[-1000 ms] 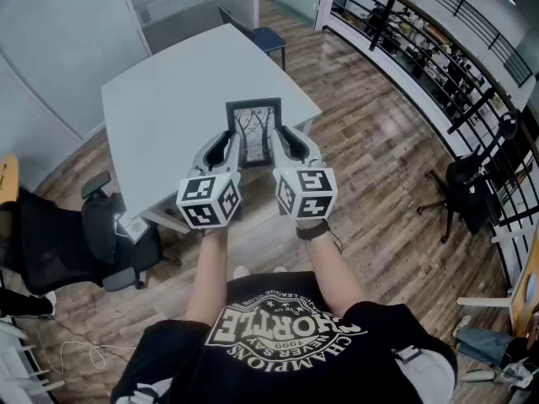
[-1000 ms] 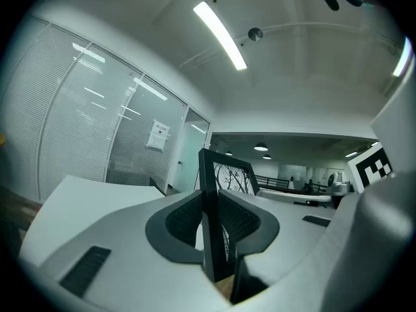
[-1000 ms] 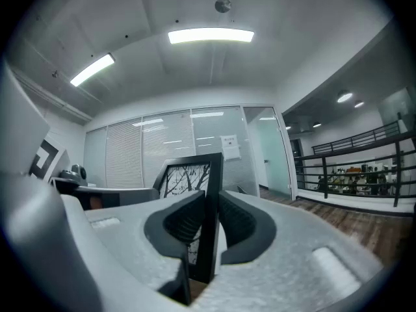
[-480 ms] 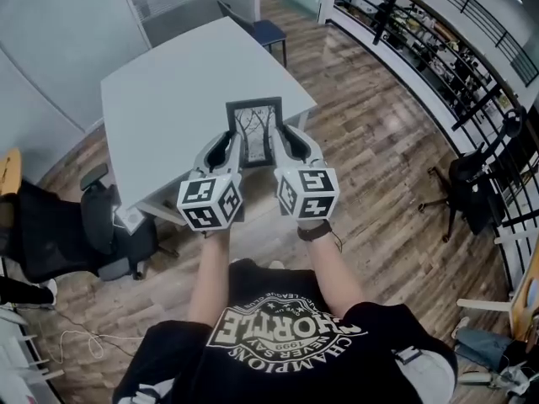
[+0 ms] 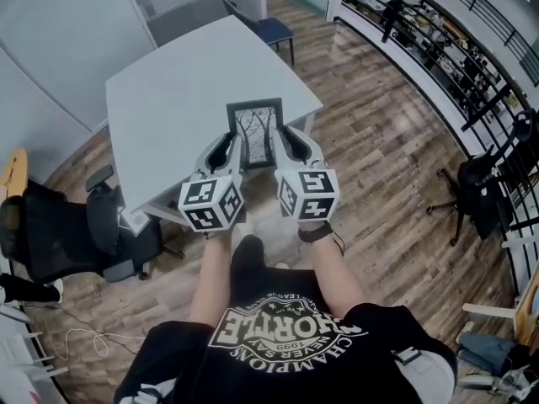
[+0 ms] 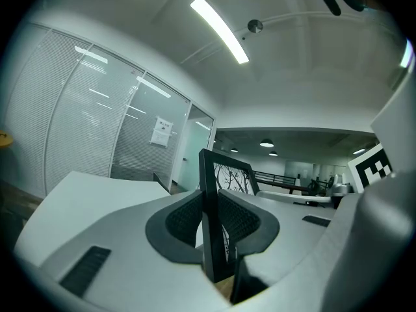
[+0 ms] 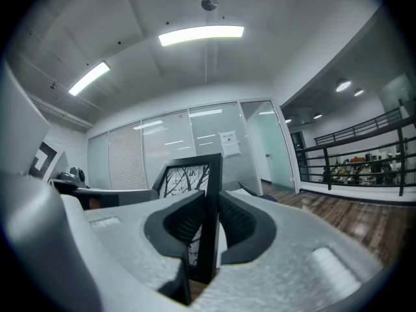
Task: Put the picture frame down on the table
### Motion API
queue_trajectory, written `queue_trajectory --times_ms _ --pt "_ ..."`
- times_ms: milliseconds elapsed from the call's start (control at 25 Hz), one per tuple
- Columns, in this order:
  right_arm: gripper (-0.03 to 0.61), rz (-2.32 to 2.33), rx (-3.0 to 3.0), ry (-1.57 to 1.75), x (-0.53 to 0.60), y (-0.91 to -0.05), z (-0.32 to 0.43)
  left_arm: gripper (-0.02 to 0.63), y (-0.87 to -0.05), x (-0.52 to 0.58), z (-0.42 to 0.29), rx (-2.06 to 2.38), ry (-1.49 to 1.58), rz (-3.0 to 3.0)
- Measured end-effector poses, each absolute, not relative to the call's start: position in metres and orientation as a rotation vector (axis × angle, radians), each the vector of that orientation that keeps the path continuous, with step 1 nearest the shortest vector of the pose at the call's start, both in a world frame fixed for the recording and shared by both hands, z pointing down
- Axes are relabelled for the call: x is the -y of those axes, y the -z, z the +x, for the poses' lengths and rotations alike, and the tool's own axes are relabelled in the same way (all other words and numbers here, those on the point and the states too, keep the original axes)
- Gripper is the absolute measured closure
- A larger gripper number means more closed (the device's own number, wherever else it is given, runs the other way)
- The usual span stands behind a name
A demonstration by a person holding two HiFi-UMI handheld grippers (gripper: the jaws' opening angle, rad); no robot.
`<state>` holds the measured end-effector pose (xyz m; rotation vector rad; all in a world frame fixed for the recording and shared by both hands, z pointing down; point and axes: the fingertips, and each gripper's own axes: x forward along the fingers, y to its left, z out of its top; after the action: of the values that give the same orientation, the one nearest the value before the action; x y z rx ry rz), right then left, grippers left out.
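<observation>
A black picture frame [image 5: 255, 130] with a bare-tree print is held in the air between my two grippers, over the near edge of the pale grey table [image 5: 181, 82]. My left gripper [image 5: 232, 148] is shut on the frame's left side, whose edge [image 6: 210, 226] stands between the dark pads. My right gripper [image 5: 278, 144] is shut on the right side, where the frame's edge [image 7: 208, 220] is pinched between its pads. The frame stands roughly upright in both gripper views.
A black office chair [image 5: 84, 234] stands at the left of the table, and a blue chair [image 5: 271, 32] at its far corner. Wooden floor [image 5: 379, 167] spreads to the right, bounded by a black railing [image 5: 438, 32]. Another chair [image 5: 476, 192] stands at the right.
The grippers and frame keep the same hold. The table and floor have shifted slightly in the head view as the person steps closer.
</observation>
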<state>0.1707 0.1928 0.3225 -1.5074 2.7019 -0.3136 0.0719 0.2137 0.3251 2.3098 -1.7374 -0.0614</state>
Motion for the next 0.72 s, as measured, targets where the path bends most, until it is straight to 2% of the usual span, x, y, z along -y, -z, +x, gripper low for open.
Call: queue_trajectory --times_ms 720 --pt "0.514 -1.575 -2.701 0.263 0.026 -0.316 0.068 0.534 -0.322 0.008 -0.031 1.702 0.122 2.311"
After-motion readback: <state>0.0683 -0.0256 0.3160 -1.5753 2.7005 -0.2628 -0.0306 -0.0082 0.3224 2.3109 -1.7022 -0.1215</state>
